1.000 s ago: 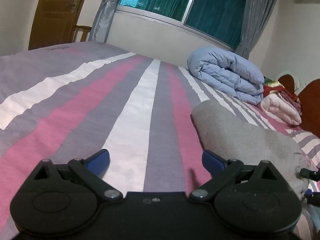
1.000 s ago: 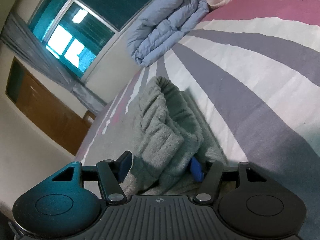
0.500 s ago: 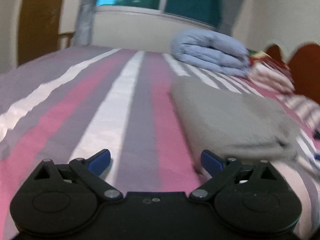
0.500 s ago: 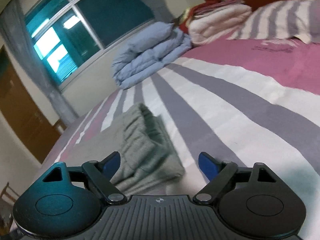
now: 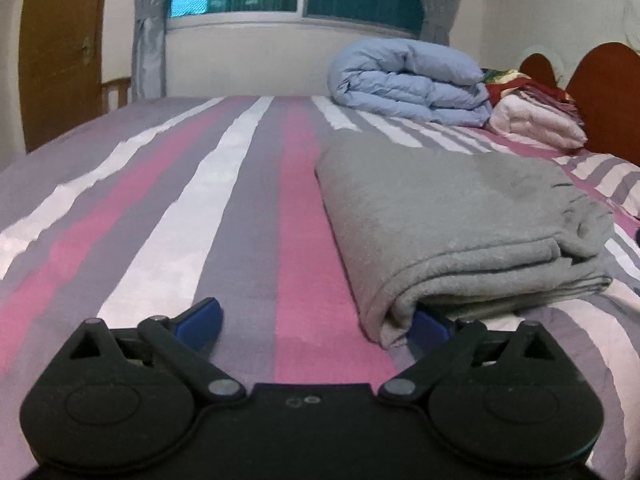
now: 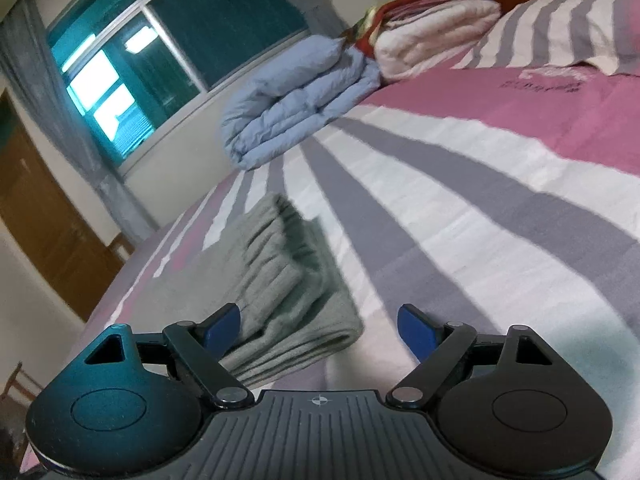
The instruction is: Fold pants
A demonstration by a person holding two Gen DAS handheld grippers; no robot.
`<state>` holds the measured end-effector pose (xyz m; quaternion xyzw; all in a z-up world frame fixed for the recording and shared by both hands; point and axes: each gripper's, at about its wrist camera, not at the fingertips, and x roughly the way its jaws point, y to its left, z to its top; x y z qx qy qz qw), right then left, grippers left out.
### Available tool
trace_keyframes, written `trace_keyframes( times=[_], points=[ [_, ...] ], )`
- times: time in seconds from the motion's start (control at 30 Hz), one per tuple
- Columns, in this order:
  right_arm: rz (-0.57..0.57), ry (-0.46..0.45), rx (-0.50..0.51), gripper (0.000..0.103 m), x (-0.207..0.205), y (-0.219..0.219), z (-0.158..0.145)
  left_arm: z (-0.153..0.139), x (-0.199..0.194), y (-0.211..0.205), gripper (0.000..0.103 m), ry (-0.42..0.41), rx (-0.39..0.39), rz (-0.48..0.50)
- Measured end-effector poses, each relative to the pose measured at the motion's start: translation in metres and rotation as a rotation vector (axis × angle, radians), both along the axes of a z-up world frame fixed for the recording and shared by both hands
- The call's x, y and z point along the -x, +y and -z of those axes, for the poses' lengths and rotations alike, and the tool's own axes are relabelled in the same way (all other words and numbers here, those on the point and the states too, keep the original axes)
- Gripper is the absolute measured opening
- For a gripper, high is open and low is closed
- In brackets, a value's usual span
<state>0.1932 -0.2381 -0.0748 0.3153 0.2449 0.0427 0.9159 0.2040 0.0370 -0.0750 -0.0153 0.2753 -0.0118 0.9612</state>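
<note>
Two claws agape, left claw, right claw, folded pants hiding left's fingertip

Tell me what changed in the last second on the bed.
The right tool let go of the folded grey fleece pants: one second ago it was shut on them; now it is open and drawn back. The left tool swung toward the pants and stayed open. The rolled light-blue duvet did not move.

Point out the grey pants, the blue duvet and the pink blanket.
grey pants (image 5: 448, 216): left wrist view, top folded layer.
blue duvet (image 5: 404, 80): left wrist view, middle of the roll.
pink blanket (image 5: 536, 122): left wrist view, front fold.
</note>
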Motion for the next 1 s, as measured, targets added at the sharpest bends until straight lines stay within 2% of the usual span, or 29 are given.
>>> trace_keyframes(
  times=[0.03,0.07,0.1,0.17,0.23,0.3,0.37,0.43,0.5,0.57,0.67,0.7,0.73,0.77,0.8,0.83,0.9,0.97,1.0],
  points=[
    [-0.013,-0.002,0.001,0.085,-0.002,0.003,0.001,0.001,0.004,0.007,0.087,0.008,-0.003,-0.044],
    [-0.024,-0.001,0.001,0.085,-0.003,0.004,0.002,0.001,0.006,0.017,0.087,0.021,0.032,-0.067],
    [-0.025,0.002,0.007,0.085,-0.004,0.006,0.002,0.002,0.007,0.024,0.087,0.037,0.066,-0.069],
    [-0.025,-0.003,-0.003,0.085,-0.005,0.005,0.004,0.001,0.011,0.024,0.087,0.034,0.036,-0.048],
    [-0.021,-0.002,-0.02,0.085,-0.005,0.001,0.006,-0.001,0.013,0.027,0.086,0.041,0.048,-0.037],
    [-0.012,-0.011,-0.046,0.085,-0.005,-0.005,0.006,-0.007,0.02,0.033,0.086,0.025,0.063,-0.041],
    [-0.009,-0.022,-0.067,0.085,-0.003,-0.009,0.005,-0.014,0.028,0.04,0.087,-0.01,0.049,-0.091],
    [-0.023,-0.044,-0.101,0.085,-0.001,-0.012,0.003,-0.021,0.032,0.053,0.088,-0.055,0.125,-0.107],
    [-0.041,-0.088,-0.112,0.085,-0.002,-0.01,-0.002,-0.027,0.025,0.053,0.089,-0.08,0.158,-0.085],
    [-0.046,-0.163,-0.063,0.085,-0.004,-0.004,-0.014,-0.031,0.008,0.046,0.089,-0.093,0.173,-0.05],
    [-0.076,-0.212,0.038,0.085,-0.018,0.012,-0.028,-0.03,-0.019,0.032,0.094,-0.088,0.193,-0.012],
    [-0.093,-0.194,0.081,0.085,-0.026,0.019,-0.027,-0.021,-0.032,0.027,0.094,-0.037,0.184,-0.015],
    [-0.098,-0.132,0.142,0.085,-0.037,0.026,-0.022,-0.01,-0.039,0.024,0.096,0.008,0.164,-0.015],
    [-0.078,-0.003,0.211,0.085,-0.053,0.031,-0.01,-0.001,-0.042,0.024,0.097,0.034,0.16,-0.009],
    [-0.084,0.085,0.188,0.085,-0.063,0.027,0.005,0.002,-0.041,0.027,0.097,0.031,0.182,-0.004],
    [-0.08,0.097,0.108,0.085,-0.062,0.016,0.017,0.0,-0.04,0.03,0.097,0.031,0.181,-0.005],
    [-0.071,0.069,0.127,0.085,-0.052,0.014,0.011,-0.009,-0.03,0.032,0.096,-0.017,0.119,-0.021],
    [-0.041,-0.021,0.12,0.085,-0.037,0.011,-0.002,-0.014,-0.024,0.037,0.095,-0.038,0.104,-0.025],
    [-0.032,-0.066,0.099,0.085,-0.032,0.006,-0.007,-0.016,-0.023,0.042,0.095,-0.045,0.123,-0.028]
  ],
)
